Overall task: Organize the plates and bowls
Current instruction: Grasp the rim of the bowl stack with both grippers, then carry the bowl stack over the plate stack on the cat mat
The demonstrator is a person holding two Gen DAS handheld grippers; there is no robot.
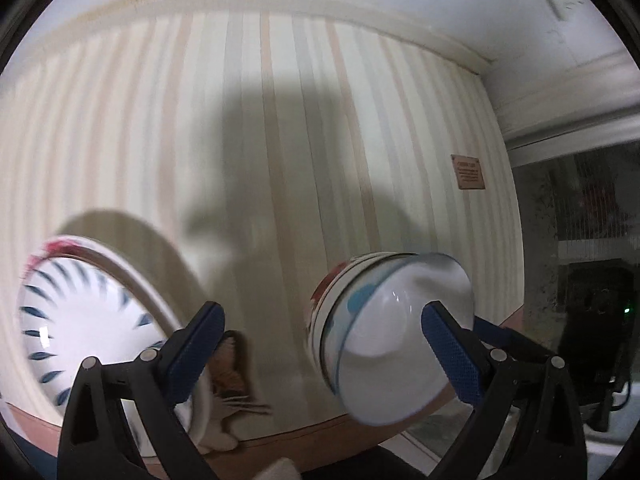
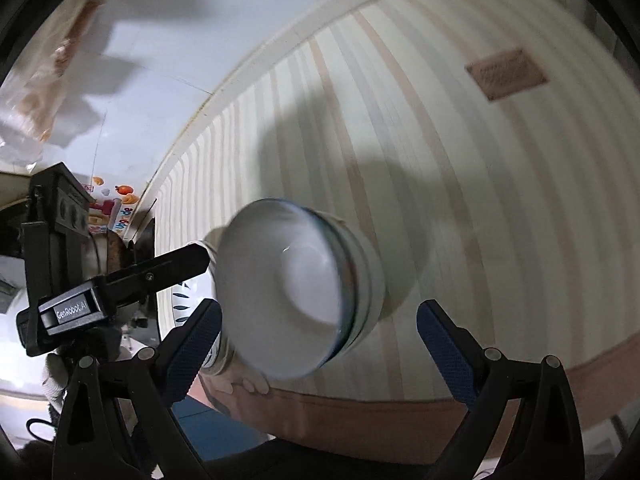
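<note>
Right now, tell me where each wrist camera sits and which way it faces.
Left wrist: on the left tool, open, facing the striped cloth; blue-dashed plate at left, stacked bowls by its right finger.
Right wrist: on the right tool, open, facing the same cloth; stacked bowls ahead between its fingers, left tool at the left edge.
Shared: stacked bowls, striped cloth, brown plaque.

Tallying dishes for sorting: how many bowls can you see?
2 at least: a top bowl nested in a white bowl, stacked on the striped cloth. Motion blur may hide more bowls within the stack.
</note>
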